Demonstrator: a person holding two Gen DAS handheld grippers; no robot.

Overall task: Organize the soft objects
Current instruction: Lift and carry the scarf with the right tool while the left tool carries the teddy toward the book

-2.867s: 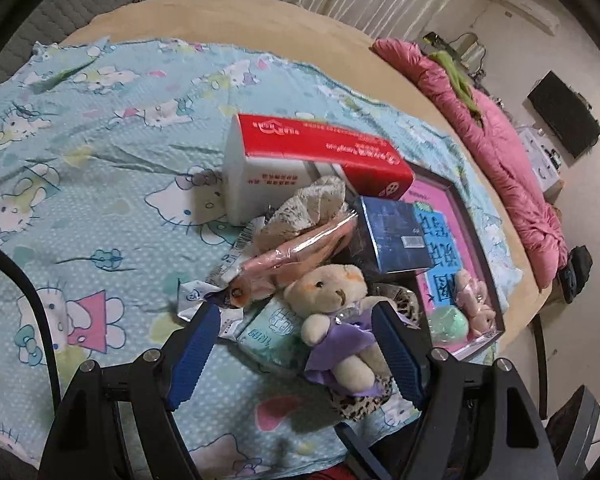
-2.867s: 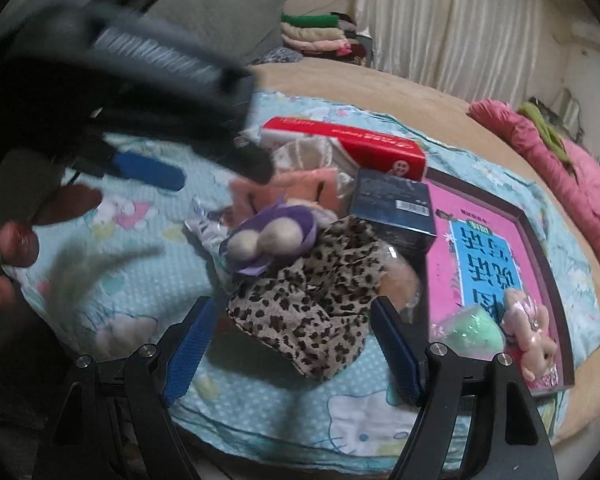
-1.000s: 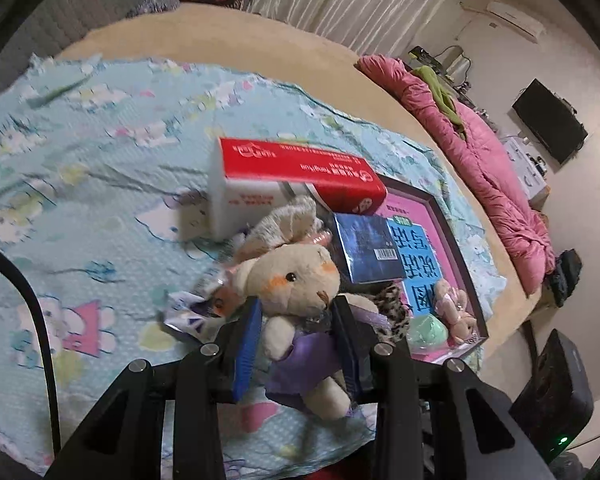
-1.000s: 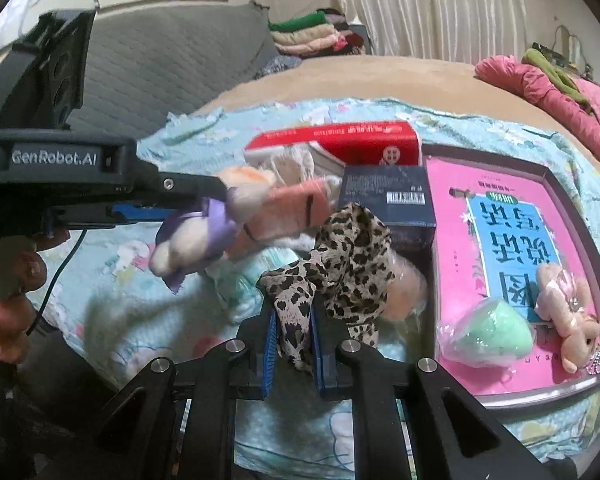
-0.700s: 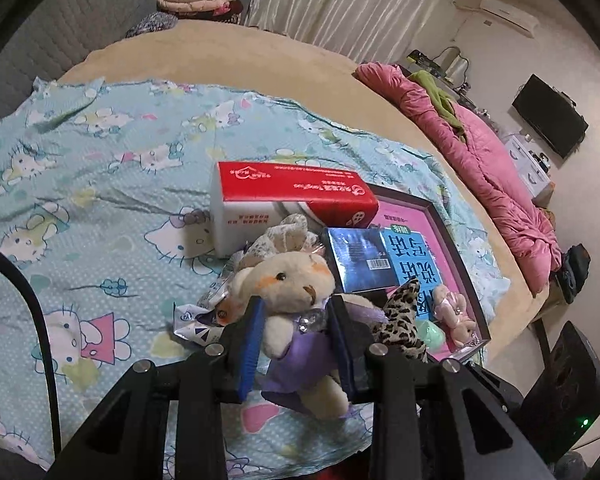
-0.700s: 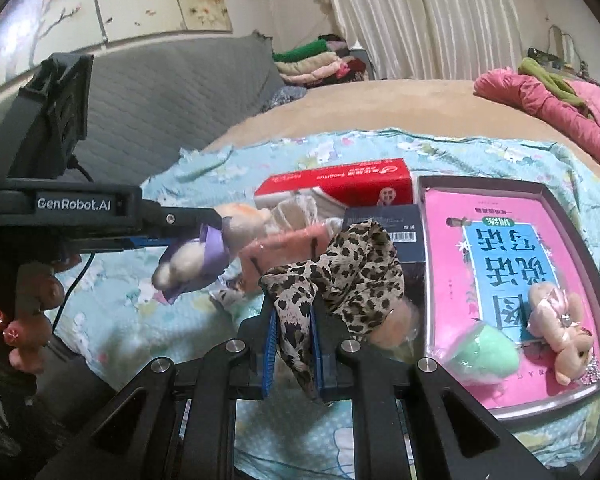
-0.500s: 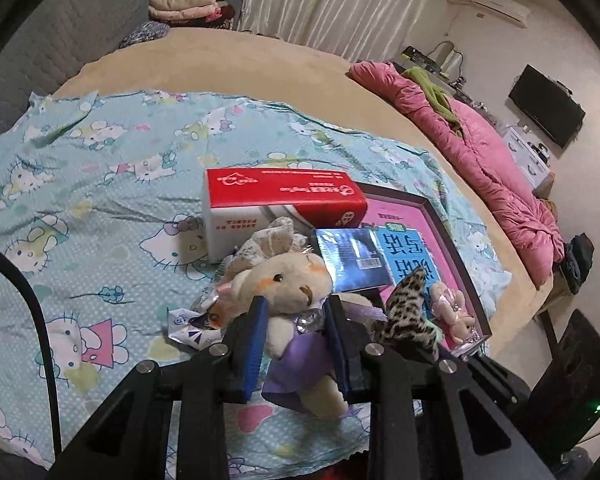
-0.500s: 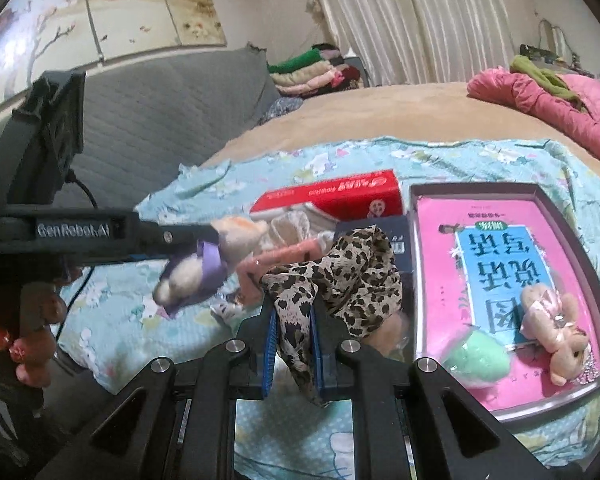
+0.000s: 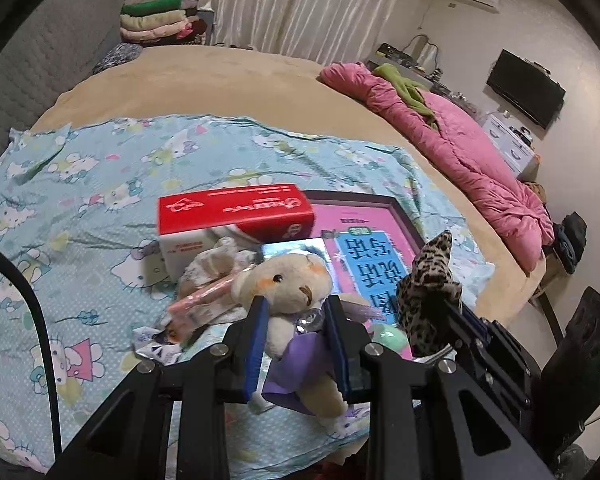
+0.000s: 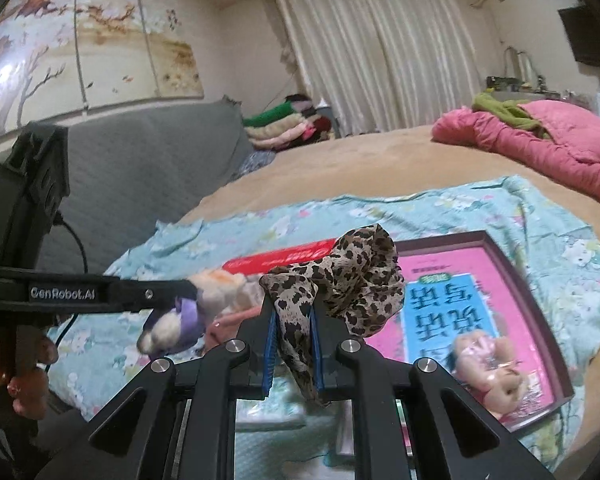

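Observation:
My left gripper (image 9: 296, 312) is shut on a cream teddy bear in a purple dress (image 9: 292, 300) and holds it above the Hello Kitty blanket (image 9: 80, 200). The bear also shows in the right wrist view (image 10: 188, 316), held by the left gripper (image 10: 172, 300). My right gripper (image 10: 294, 320) is shut on a leopard-print cloth (image 10: 340, 292), lifted off the bed. That cloth shows in the left wrist view (image 9: 428, 280) at the right. A small pink plush (image 10: 488, 360) and a green ball (image 9: 388, 336) lie on the pink book tray (image 10: 512, 272).
A red and white tissue pack (image 9: 232, 220), a dark blue box (image 9: 296, 248), pink packets (image 9: 204, 300) and wrappers lie in a pile on the blanket. A pink quilt (image 9: 460, 152) lies along the bed's far right. A grey sofa (image 10: 140, 168) stands behind.
Both grippers have risen from the pile, the left carrying the bear and the right the leopard cloth. Earlier both were open over the pile, then shut on these items.

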